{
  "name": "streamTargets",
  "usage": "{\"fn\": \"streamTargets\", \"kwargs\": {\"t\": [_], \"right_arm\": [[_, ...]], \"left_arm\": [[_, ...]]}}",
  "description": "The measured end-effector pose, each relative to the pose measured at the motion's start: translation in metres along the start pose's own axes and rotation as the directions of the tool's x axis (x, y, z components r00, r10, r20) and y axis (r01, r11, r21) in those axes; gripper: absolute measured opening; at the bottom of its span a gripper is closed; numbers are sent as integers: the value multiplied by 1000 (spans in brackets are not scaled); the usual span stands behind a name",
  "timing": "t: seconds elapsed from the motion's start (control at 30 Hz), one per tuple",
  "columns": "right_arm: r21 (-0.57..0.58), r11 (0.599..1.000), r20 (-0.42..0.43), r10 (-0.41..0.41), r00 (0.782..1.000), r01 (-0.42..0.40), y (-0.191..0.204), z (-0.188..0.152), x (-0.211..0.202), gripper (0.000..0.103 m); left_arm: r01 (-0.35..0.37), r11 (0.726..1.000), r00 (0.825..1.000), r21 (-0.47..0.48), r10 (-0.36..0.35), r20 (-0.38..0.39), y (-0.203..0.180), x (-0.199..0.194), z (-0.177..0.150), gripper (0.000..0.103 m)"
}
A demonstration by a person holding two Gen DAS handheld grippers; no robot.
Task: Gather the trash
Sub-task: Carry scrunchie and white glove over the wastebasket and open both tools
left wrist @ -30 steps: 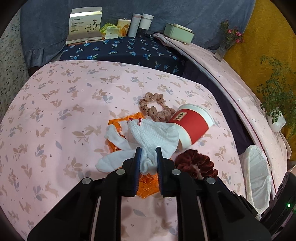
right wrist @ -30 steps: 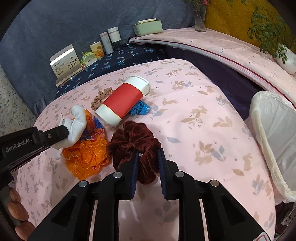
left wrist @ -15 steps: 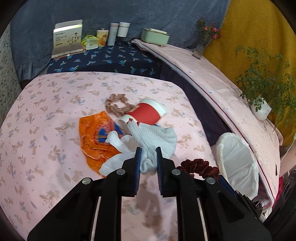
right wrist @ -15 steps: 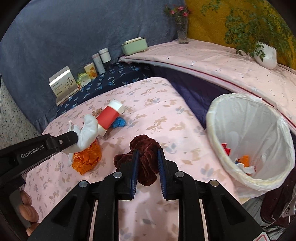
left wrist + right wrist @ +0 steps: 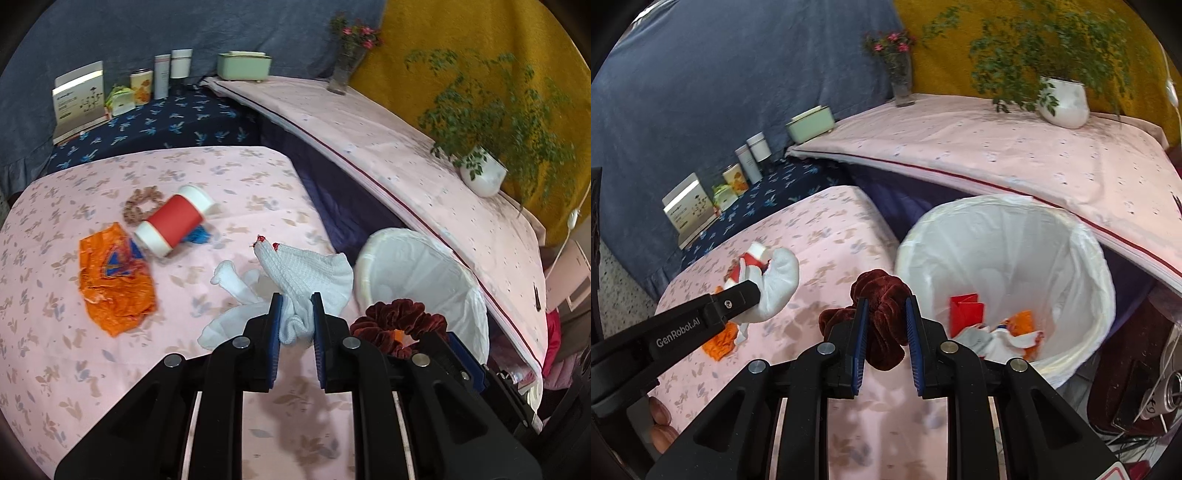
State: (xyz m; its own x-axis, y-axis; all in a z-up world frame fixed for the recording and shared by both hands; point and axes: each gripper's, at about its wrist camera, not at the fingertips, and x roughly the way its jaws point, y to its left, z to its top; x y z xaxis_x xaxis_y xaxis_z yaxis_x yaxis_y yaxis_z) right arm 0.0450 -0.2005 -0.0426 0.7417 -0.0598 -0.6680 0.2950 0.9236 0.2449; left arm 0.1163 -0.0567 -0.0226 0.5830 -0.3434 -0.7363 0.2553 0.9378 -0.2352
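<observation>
My left gripper [image 5: 296, 314] is shut on white socks [image 5: 306, 273] and holds them above the pink floral bed cover [image 5: 74, 369], left of the white-lined trash bin [image 5: 410, 266]. My right gripper [image 5: 885, 317] is shut on a dark red velvet scrunchie [image 5: 879, 291], close to the bin's [image 5: 1082, 236] left rim. The bin holds red, orange and white scraps [image 5: 990, 325]. On the cover lie a red and white cup [image 5: 173, 225], an orange wrapper [image 5: 114, 284], a blue scrap [image 5: 197, 233] and a brown scrunchie [image 5: 138, 203].
A shelf at the back carries a box [image 5: 79, 99], cans and bottles [image 5: 162, 75] and a green case [image 5: 242, 66]. A pink-covered ledge [image 5: 388, 155] with a potted plant [image 5: 484, 177] and a flower vase [image 5: 343, 74] runs behind the bin.
Both grippers have moved right toward the bin with the socks and the red scrunchie lifted. The cup, wrapper and brown scrunchie stay behind on the cover.
</observation>
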Motion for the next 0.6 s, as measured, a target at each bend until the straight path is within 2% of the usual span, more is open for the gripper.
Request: {"fn": "streamTargets", "kwargs": {"t": [0.33,0.6], "right_arm": [[88,993,17,-82,997,80,-67,5,-7,19],[138,983,18,-126,992,122,-100,6,-8,19]], "left_arm": [[73,993,996,96,-69,-49,-63,23,-7,15],[113,983,991,142,-101,-84,-99,42,-9,15]]}}
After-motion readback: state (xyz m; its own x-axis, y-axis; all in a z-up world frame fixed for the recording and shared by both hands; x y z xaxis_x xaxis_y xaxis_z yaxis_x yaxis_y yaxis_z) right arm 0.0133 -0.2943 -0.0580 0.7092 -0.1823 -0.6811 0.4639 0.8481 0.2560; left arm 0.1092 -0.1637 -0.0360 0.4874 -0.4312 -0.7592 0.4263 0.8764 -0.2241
